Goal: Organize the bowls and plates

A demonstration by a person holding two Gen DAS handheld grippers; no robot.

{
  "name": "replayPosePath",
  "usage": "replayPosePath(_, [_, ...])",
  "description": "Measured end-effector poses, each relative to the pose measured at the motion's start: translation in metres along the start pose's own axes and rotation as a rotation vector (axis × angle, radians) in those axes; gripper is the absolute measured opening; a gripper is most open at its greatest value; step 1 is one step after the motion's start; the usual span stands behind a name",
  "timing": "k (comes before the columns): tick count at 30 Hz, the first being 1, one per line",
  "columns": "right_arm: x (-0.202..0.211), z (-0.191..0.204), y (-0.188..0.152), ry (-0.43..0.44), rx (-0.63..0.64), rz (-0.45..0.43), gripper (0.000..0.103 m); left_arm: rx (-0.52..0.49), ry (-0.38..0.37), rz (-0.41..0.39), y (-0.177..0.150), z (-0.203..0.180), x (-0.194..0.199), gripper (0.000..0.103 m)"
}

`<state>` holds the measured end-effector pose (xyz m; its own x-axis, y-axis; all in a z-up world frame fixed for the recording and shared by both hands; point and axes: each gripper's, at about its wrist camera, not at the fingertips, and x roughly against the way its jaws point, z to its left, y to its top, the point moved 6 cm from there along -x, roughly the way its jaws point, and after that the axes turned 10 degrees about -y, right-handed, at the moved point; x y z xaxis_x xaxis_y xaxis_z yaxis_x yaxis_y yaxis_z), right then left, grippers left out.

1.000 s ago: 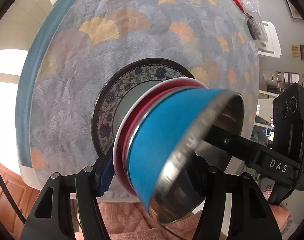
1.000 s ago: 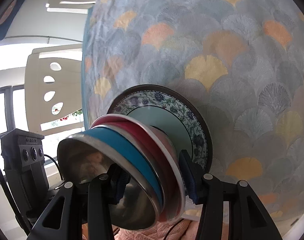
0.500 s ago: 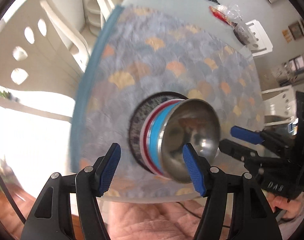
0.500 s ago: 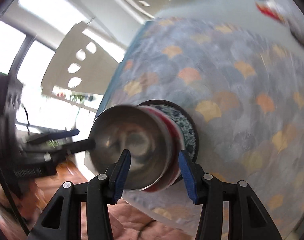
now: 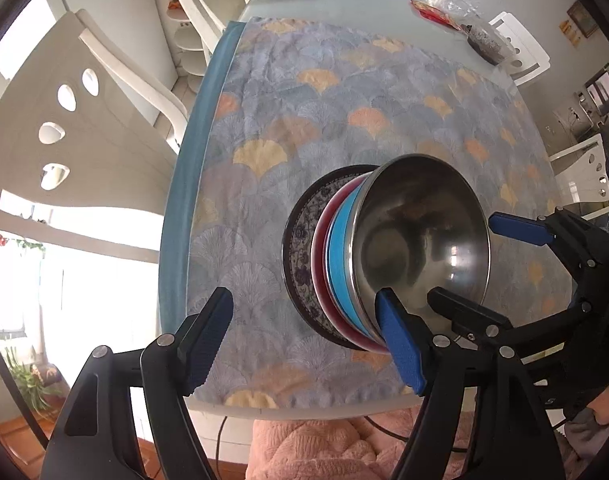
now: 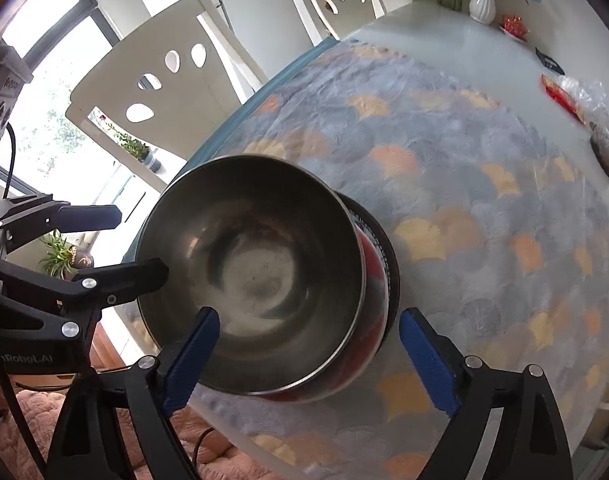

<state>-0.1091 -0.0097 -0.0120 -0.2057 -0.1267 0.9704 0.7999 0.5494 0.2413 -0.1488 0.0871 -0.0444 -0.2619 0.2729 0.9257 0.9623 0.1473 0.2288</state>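
Observation:
A stack stands on the patterned cloth near the table's front edge: a floral plate at the bottom, a red bowl, and a steel bowl with a blue outside on top. The steel bowl also fills the middle of the right wrist view. My left gripper is open and empty, above and in front of the stack. My right gripper is open and empty, over the stack's near side. Each gripper shows in the other's view, open beside the bowl.
White chairs stand along the table's left side. A vase, snack packets and a dark dish sit at the table's far end. The fan-patterned cloth covers most of the near half.
Both grippers let go of the stack and drew back and up from it. The stack now stands free on the cloth.

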Motion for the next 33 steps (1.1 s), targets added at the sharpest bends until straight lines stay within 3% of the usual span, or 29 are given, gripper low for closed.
replayPosePath(3, [-0.001, 0.002, 0.001, 0.000, -0.001, 0.002, 0.103, 0.006, 0.018, -0.001, 0.001, 0.001, -0.004, 0.075])
replayPosePath(19, [-0.009, 0.000, 0.002, -0.012, 0.018, 0.009, 0.103, 0.038, 0.047, 0.058, -0.001, 0.002, -0.018, 0.076])
replayPosePath(33, [-0.008, -0.006, 0.002, -0.001, 0.011, -0.002, 0.103, 0.022, 0.101, 0.048, 0.003, -0.002, -0.021, 0.076])
